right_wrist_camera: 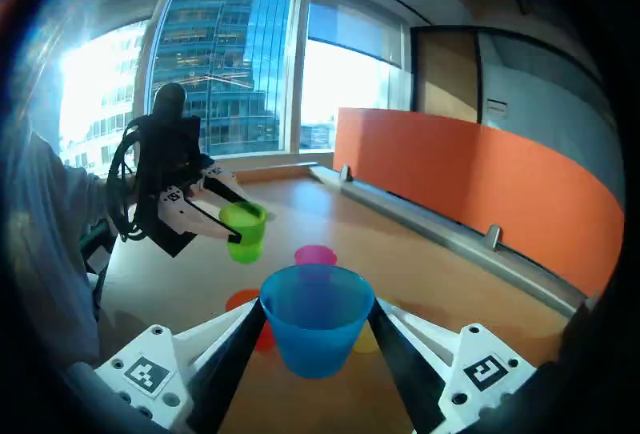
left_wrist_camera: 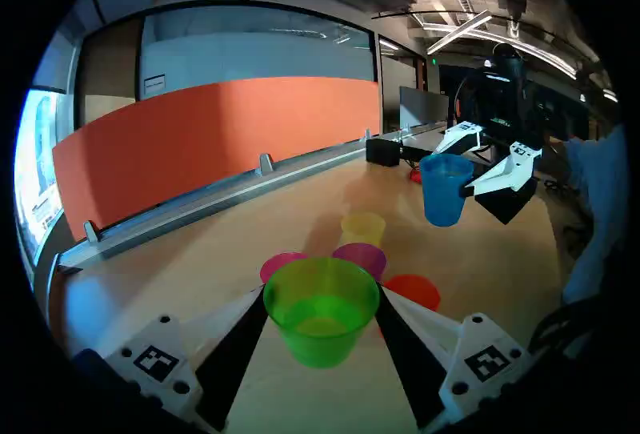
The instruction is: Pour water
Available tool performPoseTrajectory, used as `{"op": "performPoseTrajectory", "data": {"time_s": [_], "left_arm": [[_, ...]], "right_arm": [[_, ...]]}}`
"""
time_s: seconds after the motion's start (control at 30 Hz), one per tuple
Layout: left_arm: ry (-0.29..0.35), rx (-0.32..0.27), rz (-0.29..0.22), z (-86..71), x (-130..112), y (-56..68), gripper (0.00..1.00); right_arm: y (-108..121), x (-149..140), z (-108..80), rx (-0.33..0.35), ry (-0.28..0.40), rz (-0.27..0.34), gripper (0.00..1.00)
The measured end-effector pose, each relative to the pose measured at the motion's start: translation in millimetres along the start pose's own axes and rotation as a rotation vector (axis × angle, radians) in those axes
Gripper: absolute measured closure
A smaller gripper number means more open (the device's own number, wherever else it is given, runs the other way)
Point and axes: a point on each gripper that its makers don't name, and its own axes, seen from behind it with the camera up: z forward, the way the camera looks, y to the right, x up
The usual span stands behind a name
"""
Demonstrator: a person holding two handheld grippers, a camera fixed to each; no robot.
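The left hand-held gripper is clenched on an upright translucent green plastic cup holding liquid, above the wooden surface. The right hand-held gripper grasps a translucent blue plastic cup, raised beyond the green cup. A pink cup, purple cup, yellow cup and orange cup stand behind the green cup.

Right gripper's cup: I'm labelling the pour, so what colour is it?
The cup is translucent blue, clearest in the right gripper view.

left claw – right claw – both clamped
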Motion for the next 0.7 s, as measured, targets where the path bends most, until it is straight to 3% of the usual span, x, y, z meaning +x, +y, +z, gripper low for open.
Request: {"op": "performPoseTrajectory", "data": {"time_s": [0.7], "left_arm": [[-0.115,-0.052,0.044,19.7,-36,3.7,0.11]], "right_arm": [[-6,-60,23.0,0.077,-0.208,-0.038,0.07]]}}
